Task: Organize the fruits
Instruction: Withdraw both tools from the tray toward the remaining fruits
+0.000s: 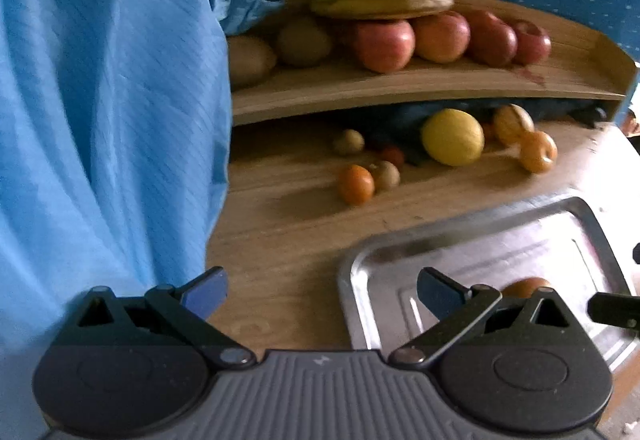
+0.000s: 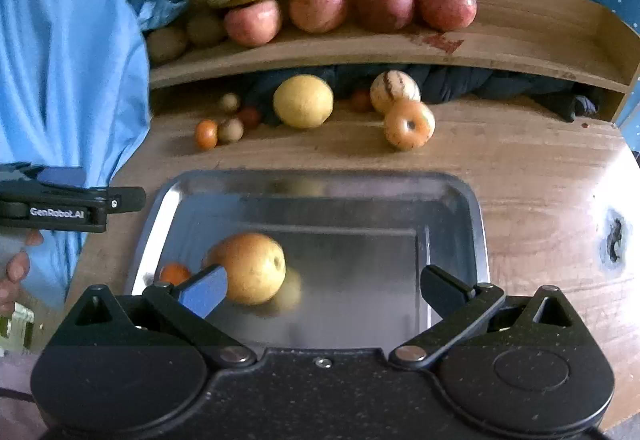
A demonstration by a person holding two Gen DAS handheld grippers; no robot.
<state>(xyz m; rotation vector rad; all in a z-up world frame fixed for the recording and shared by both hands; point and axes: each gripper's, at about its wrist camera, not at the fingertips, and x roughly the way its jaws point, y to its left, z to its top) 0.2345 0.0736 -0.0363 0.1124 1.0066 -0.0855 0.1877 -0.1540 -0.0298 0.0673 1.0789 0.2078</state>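
Fruits: a pear (image 2: 254, 267) and an orange (image 2: 174, 273) sit in my tray (image 2: 460, 200), lower frame. Several wait mid-frame on the table (image 2: 520, 168). My left gripper (image 1: 322, 290) and right gripper (image 2: 323, 290) gape empty.

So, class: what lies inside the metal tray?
Inside the metal tray: a yellow-brown pear and a small orange fruit, partly hidden by the right gripper's fingers.

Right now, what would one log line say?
left tool open, empty | right tool open, empty | shiny steel tray holds big yellow-orange round fruit, small orange fruit
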